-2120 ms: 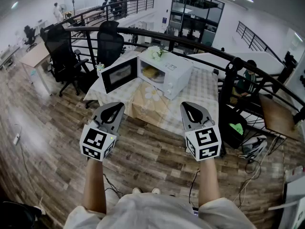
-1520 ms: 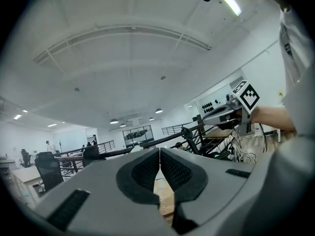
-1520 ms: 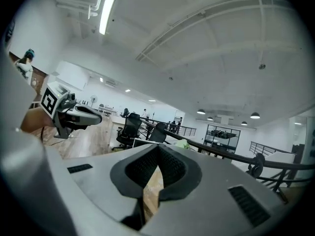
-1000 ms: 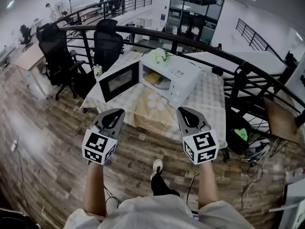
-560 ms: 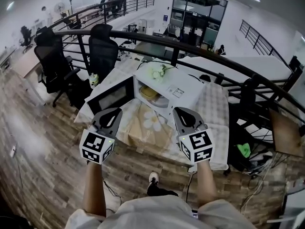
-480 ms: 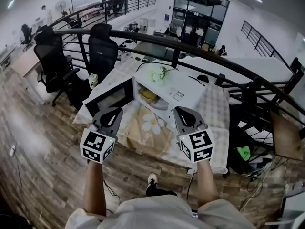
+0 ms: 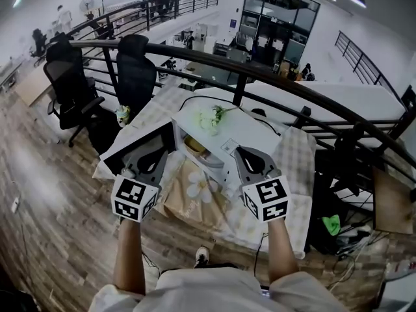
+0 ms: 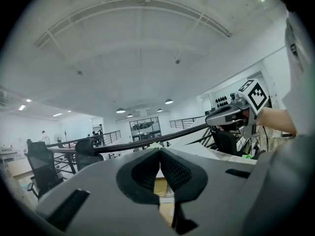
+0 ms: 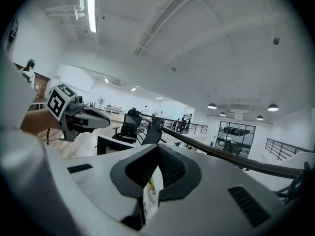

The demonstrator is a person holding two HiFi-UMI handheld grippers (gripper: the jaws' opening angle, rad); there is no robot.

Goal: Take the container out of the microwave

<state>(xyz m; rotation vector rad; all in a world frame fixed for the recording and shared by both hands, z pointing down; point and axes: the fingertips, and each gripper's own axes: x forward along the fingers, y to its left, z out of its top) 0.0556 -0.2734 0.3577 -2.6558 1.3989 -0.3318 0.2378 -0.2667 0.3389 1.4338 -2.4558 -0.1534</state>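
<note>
Left hand-held gripper [image 7: 158, 152] and right hand-held gripper [image 7: 245, 154] (both closed, empty) face the clothed table [image 7: 296, 149].

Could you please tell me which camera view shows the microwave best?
The head view: the microwave stands almost whole on the table, its door swung open and something yellowish inside. Both gripper views are nearly filled by their own closed jaws and show only slivers of it between them.

Bright ceiling lamps [image 9: 91, 9]; fisheye edges warped, corners black.
</note>
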